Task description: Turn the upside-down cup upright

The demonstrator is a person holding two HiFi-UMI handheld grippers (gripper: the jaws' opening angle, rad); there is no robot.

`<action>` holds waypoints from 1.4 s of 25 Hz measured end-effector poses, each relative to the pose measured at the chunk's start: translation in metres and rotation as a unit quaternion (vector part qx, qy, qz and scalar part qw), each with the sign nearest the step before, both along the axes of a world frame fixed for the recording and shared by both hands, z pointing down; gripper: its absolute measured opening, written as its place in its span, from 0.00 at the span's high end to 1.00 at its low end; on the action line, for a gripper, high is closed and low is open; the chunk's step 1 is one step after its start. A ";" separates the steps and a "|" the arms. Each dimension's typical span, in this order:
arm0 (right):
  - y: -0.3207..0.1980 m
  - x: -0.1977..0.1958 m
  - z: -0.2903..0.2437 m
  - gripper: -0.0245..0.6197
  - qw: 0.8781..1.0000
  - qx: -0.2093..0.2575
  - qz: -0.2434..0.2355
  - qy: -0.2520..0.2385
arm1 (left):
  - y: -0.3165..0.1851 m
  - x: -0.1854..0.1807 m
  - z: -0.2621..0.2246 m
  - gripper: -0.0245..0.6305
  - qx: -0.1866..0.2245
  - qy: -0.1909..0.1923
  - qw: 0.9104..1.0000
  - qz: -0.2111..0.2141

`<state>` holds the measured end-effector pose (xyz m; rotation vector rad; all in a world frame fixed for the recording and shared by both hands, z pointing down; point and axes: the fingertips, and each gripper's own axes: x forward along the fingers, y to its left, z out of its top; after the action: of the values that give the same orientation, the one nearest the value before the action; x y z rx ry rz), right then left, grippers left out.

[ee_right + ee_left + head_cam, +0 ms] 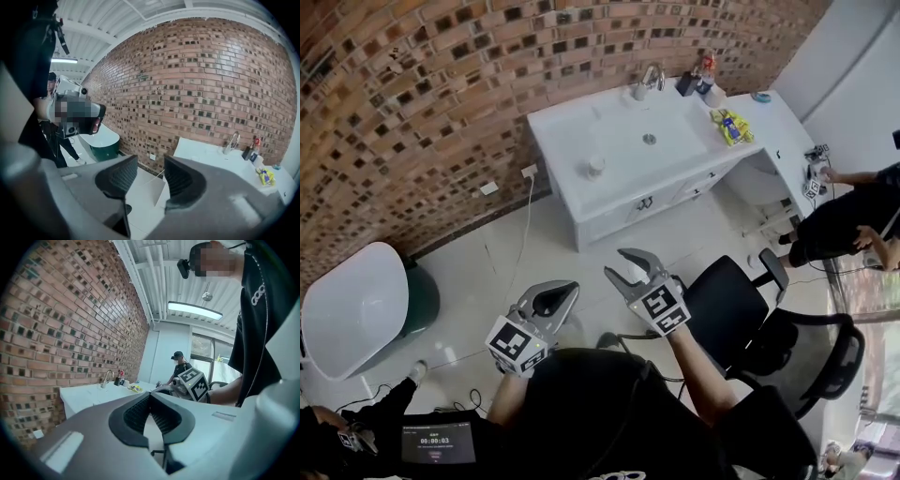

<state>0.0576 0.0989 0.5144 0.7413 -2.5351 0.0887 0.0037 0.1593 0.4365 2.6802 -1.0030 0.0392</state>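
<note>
Left claw (566, 292), ribbed dark jaws pressed together, empty; right claw (616, 263) parted, empty

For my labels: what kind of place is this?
Probably a mock washroom in a workspace: a white vanity counter with a faucet against a brick wall, and a black office chair.

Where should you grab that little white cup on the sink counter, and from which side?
Likely its round side wall, about halfway up, coming in level from the front edge of the counter. The cup stands alone near that edge, with nothing crowding it. The open, empty right gripper suits. No handle can be made out from here.
</note>
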 end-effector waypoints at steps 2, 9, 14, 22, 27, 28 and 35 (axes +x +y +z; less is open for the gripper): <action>-0.013 -0.008 0.003 0.71 1.000 -0.001 0.002 0.009 | -0.016 -0.010 0.000 0.94 0.003 0.001 1.000 0.004; -0.061 -0.031 0.010 0.71 0.999 -0.006 0.030 0.028 | -0.064 -0.045 0.005 0.94 0.001 0.007 1.000 0.028; -0.079 -0.036 0.023 0.71 0.997 -0.019 0.062 0.050 | -0.085 -0.068 0.011 0.94 -0.015 0.021 0.999 0.041; -0.105 -0.039 0.036 0.71 0.995 -0.025 0.054 0.078 | -0.117 -0.064 0.016 0.93 -0.028 0.015 0.998 0.059; -0.131 -0.027 0.043 0.71 0.997 -0.028 0.039 0.068 | -0.147 -0.045 0.020 0.90 -0.031 -0.001 0.998 0.054; -0.138 -0.022 0.044 0.71 0.997 -0.027 0.037 0.066 | -0.155 -0.040 0.019 0.90 -0.031 -0.006 0.998 0.048; -0.180 0.020 0.049 0.71 0.998 -0.037 0.032 0.043 | -0.206 -0.004 0.019 0.85 -0.024 -0.037 0.999 0.011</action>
<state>0.0777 -0.0814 0.5633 0.7810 -2.4134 0.1685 -0.0006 -0.0469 0.4558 2.6633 -0.9825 0.1647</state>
